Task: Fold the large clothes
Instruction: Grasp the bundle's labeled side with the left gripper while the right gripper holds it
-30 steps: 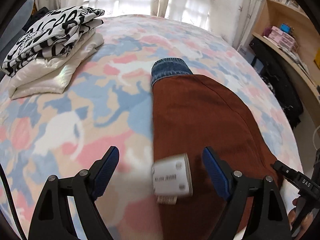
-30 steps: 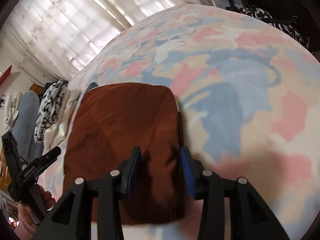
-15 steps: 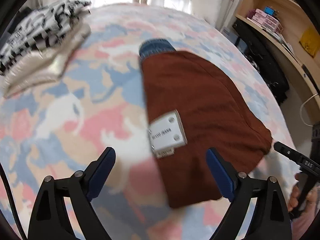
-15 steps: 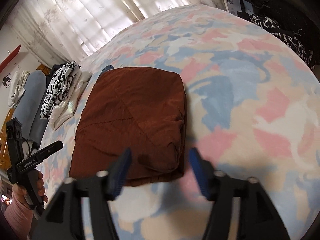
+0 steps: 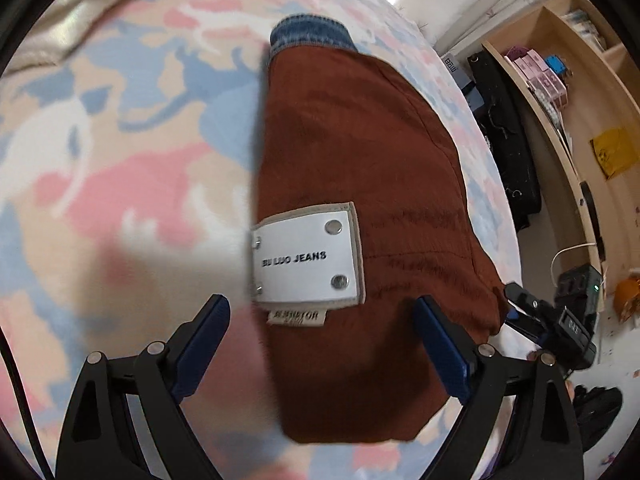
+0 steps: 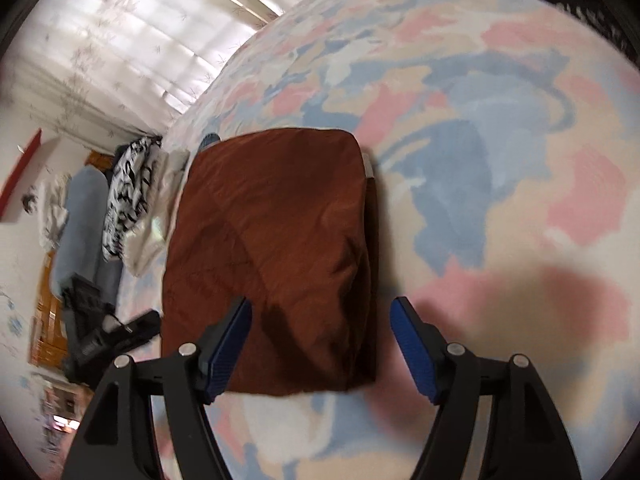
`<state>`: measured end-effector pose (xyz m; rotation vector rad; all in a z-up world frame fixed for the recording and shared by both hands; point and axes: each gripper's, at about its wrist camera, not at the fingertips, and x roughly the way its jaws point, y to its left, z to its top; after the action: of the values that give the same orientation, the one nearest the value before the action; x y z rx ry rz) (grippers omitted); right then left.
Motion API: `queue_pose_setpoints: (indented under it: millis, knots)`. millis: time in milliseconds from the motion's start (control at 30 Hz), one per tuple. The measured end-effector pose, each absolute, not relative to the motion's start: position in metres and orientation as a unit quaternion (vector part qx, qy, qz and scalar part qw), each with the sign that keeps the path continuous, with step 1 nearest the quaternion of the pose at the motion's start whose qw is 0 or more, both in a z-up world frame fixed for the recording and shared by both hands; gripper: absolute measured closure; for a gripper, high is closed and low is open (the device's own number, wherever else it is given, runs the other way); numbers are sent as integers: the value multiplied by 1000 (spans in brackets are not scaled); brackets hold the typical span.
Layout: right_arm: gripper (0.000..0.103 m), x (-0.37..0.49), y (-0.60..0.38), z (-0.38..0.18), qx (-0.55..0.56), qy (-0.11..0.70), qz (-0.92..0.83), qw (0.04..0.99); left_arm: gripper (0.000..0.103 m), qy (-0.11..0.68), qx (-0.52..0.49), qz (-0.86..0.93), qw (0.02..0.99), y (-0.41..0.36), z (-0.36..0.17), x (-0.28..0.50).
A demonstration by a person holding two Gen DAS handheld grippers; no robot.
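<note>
Rust-brown garment (image 5: 360, 152) lies folded flat on bedspread (image 5: 120, 140).

Daylight pours through the sheer curtains (image 6: 132, 40), blowing them out to near white. Both fisheye views bow strongly and darken to black at the rims. Motion blur smears the bedspread (image 5: 120, 184) in the left view; the label (image 5: 306, 258) stays readable. A soft shadow falls on the folded garment (image 6: 280, 320).

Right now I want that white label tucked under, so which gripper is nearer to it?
Left. The left gripper hovers just short of the label; the right gripper is at the opposite edge.
</note>
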<state>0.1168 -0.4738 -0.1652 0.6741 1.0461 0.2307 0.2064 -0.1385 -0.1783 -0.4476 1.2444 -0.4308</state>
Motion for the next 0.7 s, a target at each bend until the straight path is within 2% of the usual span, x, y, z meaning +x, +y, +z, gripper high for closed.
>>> queue_pose_setpoints:
  millis: [167,267,367,567,633,700]
  knots:
    - [31,153,-486,-191,339,514,122,778,1,582,-233,-212,749,-147,-195,216]
    - [30,170,-490,-214,362,532,151,751,1,587,-252,-222,737,-149,-207,220]
    - [27,177,-490,-221,377,520,186,744,0,583,-262,-236,732,-150,-214,224]
    - [29,197,-462,-222,363,505,235,747,0,577,-276,-250,727,-155,-222,232]
    - [33,203,-452,-222,366,501,242,746,0,576,-284,-246,726,-156,-223,235]
    - [59,203,-448,-222,380,496,255,738,0,573,-290,-244,727,-158,-224,239]
